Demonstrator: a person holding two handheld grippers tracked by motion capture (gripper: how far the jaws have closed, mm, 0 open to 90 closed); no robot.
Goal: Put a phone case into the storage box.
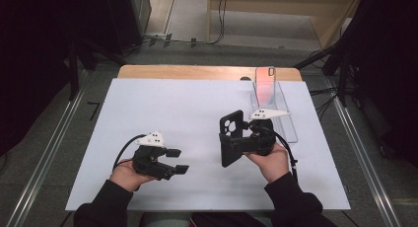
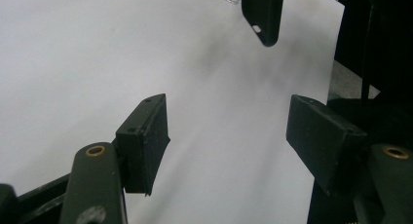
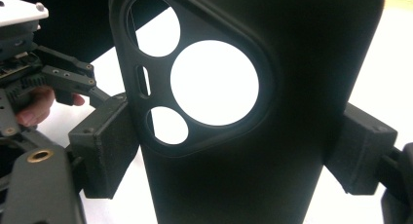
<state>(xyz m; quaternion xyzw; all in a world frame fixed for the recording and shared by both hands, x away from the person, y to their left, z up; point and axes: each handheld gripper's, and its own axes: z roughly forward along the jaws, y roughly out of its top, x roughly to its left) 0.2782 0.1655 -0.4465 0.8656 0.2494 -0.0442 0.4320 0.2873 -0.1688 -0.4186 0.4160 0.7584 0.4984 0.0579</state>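
Currently left gripper point(image 1: 178, 161) sits near the desk's point(image 1: 148, 103) front edge, left of centre, jaws apart with nothing between them. Right gripper point(image 1: 235, 138), right of centre, clamps a black phone case point(image 1: 231, 133) across its width, held upright. Farther back, a clear phone case point(image 1: 266, 84) on a transparent stand point(image 1: 288, 123) near the far right corner.

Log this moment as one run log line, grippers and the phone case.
right gripper: shut on black phone case, held upright | left gripper: open, empty, over white sheet | clear tray: behind right gripper
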